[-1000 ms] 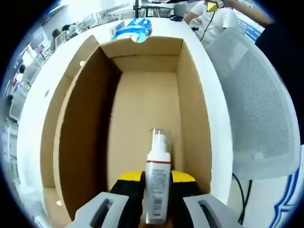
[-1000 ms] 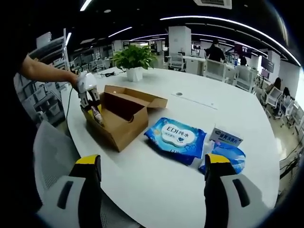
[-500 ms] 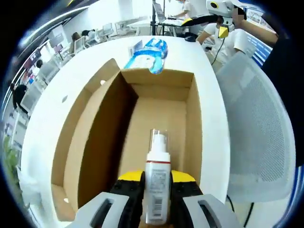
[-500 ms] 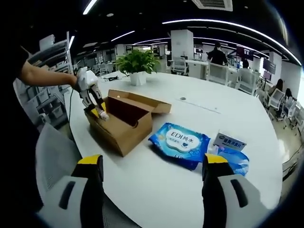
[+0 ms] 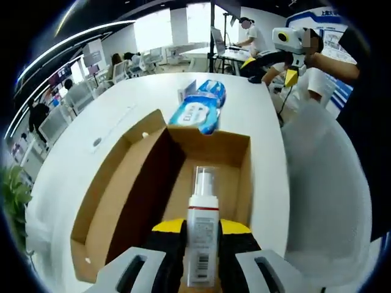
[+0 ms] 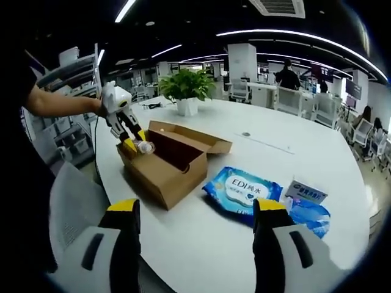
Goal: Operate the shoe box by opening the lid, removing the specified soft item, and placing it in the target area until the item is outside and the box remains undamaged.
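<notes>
My left gripper (image 5: 203, 235) is shut on a white spray bottle (image 5: 202, 229) with a clear cap and a red band. It holds the bottle above the open cardboard shoe box (image 5: 110, 201). In the right gripper view the left gripper (image 6: 135, 143) carries the bottle (image 6: 145, 147) just over the box's (image 6: 165, 174) near-left corner, with the lid flap folded back. My right gripper (image 6: 195, 213) stands open over the table's near side with nothing between its jaws. It also appears, held by a hand, as the right gripper (image 5: 269, 68).
A blue wipes pack (image 6: 243, 190) lies on the white round table (image 6: 201, 250) right of the box, with a smaller blue pack (image 6: 310, 212) and a white carton (image 6: 308, 192) beyond. A potted plant (image 6: 187, 91) stands at the back. A grey mesh chair (image 5: 327, 183) stands beside the table.
The left gripper has risen with the bottle, from inside the box to above its rim. The right gripper stays open; its view has shifted slightly.
</notes>
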Available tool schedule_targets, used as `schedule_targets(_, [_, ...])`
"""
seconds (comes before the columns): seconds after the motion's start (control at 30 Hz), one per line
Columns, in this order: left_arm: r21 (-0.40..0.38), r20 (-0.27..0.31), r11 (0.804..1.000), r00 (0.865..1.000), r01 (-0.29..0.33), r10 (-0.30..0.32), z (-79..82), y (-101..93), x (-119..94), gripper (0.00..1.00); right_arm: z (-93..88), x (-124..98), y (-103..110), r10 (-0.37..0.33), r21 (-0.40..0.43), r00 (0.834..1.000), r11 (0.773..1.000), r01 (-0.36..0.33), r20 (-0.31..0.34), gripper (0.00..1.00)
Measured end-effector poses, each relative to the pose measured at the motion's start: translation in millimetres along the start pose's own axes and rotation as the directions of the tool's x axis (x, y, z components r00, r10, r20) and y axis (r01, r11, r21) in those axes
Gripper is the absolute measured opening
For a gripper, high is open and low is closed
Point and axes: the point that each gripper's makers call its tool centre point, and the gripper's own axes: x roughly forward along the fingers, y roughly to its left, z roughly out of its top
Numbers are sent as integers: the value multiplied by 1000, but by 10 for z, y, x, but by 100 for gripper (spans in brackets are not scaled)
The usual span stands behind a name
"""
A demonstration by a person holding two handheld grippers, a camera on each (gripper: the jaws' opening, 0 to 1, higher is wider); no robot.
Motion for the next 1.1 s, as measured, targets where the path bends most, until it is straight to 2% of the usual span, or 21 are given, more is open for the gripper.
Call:
schedule_targets(0.1, [-18, 39, 1000, 999, -2, 3, 102, -65, -20, 19, 29, 36, 36, 12, 1, 1000, 1000, -12, 17, 67])
schedule_targets(0.23, [-24, 68, 1000, 998, -2, 3, 161, -108, -23, 19, 66, 80, 89, 29, 18, 998, 999, -30, 48, 63])
schedule_targets(0.43, [-43, 129, 999, 992, 6, -1, 297, -209, -17, 19, 87, 129, 171, 51, 18, 997, 998, -53, 64, 58])
schedule_targets(0.83, [-77, 241, 996, 970, 39, -19, 561, -447, 21, 19, 212, 247, 351, 107, 36, 988, 993, -111, 111, 51])
schedule_targets(1.1, [-103, 317, 992, 948, 69, -33, 721, -564, 18, 19, 270, 324, 488, 151, 43, 980, 987, -158, 131, 48])
